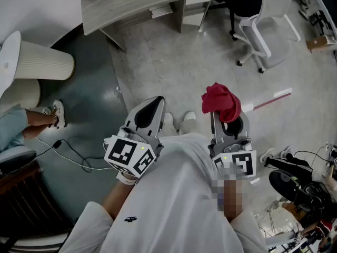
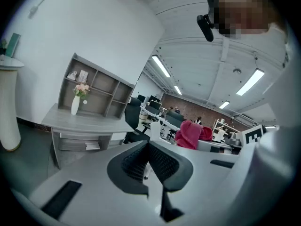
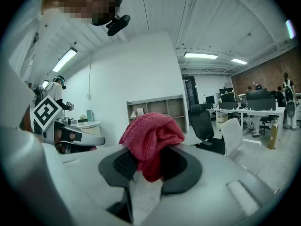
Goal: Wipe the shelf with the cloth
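Right gripper (image 3: 149,166) clamped on the bunched red cloth (image 3: 151,138), held in the air.
Left gripper (image 2: 148,150) has its jaws pressed together, empty (black-and-white square markers (image 1: 130,155) on its cube). The shelf (image 3: 157,108) stands against the white wall, well apart from the cloth.

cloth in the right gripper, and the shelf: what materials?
The cloth looks like red knit fabric, matte: ribbed loops, soft bunched folds. The shelf looks like grey laminate or painted board, matte: thin flat panels, no glare; which one is unclear.
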A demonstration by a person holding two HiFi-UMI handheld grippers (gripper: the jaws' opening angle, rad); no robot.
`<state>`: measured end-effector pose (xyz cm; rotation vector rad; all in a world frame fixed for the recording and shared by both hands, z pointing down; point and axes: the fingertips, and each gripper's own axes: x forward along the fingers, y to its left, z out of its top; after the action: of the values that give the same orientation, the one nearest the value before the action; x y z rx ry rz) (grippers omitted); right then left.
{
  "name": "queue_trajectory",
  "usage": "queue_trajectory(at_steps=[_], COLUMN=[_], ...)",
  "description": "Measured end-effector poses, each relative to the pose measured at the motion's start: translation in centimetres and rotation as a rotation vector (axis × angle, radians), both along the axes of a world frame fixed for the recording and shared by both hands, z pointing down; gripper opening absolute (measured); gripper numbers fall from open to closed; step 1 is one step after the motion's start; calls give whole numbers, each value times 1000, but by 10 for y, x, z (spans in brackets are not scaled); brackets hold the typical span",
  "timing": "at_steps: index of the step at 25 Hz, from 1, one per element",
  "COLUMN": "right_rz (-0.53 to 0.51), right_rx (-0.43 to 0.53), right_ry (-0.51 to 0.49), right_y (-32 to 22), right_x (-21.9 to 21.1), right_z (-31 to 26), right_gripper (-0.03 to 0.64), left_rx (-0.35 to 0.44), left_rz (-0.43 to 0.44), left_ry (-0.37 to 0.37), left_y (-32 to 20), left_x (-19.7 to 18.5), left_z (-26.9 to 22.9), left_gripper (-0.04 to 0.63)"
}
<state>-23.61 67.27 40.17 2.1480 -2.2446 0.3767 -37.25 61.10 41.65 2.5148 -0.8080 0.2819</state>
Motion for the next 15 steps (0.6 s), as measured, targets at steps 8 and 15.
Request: queue_trajectory(at_steps=[8, 15], right_rz=[-28, -35], right_rx=[59, 92], right_ry=[16, -74], right_y=[10, 31], right_x=[-17, 12], right_z=[-36, -34], right_gripper=[130, 130], left_rx=[48, 50], left_rz=[2, 6], left_ry=[25, 17], left_y=[20, 38], left_x=[1, 29], left_z=[-33, -36], left_gripper=[2, 2])
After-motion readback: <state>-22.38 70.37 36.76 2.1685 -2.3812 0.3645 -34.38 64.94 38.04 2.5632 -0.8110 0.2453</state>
